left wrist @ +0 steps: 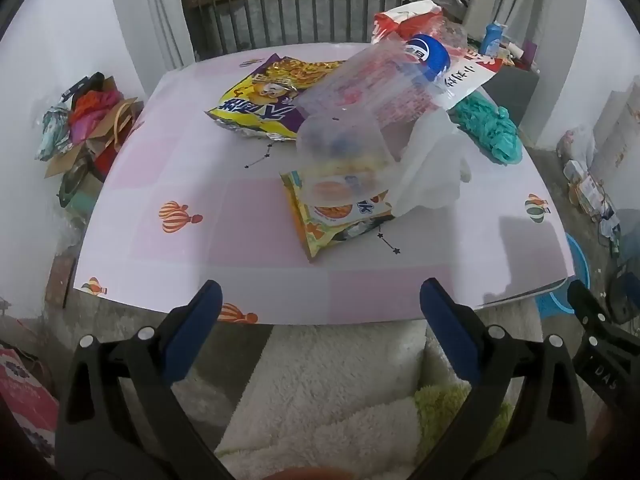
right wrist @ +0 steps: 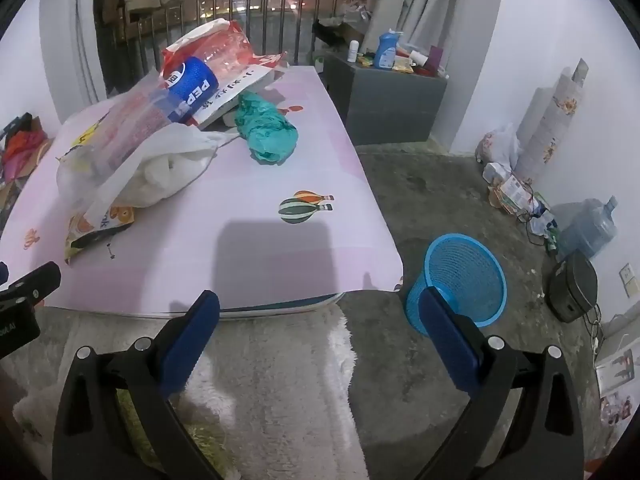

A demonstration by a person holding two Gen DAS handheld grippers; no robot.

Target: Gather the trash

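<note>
Trash lies piled on a low pink table (left wrist: 200, 248): a yellow-purple snack bag (left wrist: 260, 100), an orange snack packet (left wrist: 336, 220), a clear Pepsi bottle (left wrist: 380, 84) lying on its side, a white plastic bag (left wrist: 432, 168), a crumpled teal bag (left wrist: 492, 128) and a red-white bag (left wrist: 404, 16). The pile also shows in the right wrist view, with the Pepsi bottle (right wrist: 188, 88) and teal bag (right wrist: 264, 128). My left gripper (left wrist: 320, 304) is open and empty at the table's near edge. My right gripper (right wrist: 320, 312) is open and empty at the near right corner, beside a blue mesh bin (right wrist: 460, 280) on the floor.
A white fluffy rug (right wrist: 280, 380) lies under both grippers. A grey cabinet (right wrist: 392, 104) with bottles stands behind the table. A water jug (right wrist: 588, 228), a black device (right wrist: 572, 284) and bags line the right wall. Cardboard and clothes (left wrist: 88, 128) pile up at the left.
</note>
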